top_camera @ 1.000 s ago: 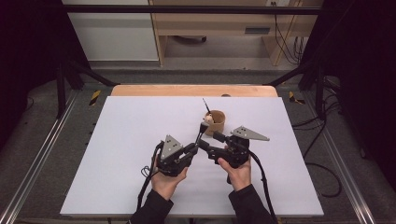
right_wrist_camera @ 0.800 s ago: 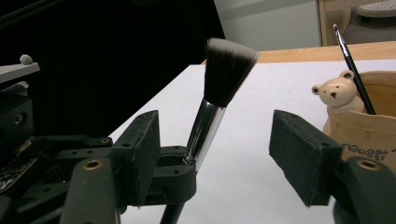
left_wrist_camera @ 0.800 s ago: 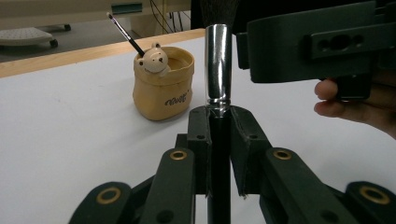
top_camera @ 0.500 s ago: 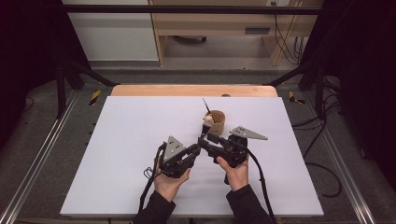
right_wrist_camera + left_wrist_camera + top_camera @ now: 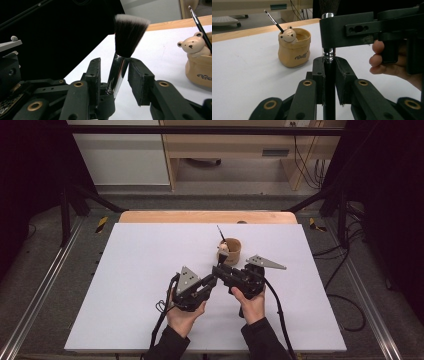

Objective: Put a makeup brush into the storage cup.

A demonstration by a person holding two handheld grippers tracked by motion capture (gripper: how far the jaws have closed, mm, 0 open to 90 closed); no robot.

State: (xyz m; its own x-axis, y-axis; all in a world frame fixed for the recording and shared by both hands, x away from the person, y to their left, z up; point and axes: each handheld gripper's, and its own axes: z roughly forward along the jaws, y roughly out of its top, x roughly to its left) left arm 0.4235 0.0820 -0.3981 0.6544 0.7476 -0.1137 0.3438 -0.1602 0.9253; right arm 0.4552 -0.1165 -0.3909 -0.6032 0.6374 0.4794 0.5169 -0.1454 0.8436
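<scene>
Tan bear pot (image 5: 294,48) stands beyond the held makeup brush (image 5: 127,40).

Looks like a lab or recording workshop: white counter (image 5: 130,285) framed by metal rails (image 5: 37,300) and black struts (image 5: 65,210), loose cables (image 5: 345,295) on a grey floor (image 5: 50,255) (yellow-black tape marks (image 5: 101,224) at the corners), plain wooden furniture (image 5: 235,150) and a white cabinet (image 5: 120,155) behind.
</scene>
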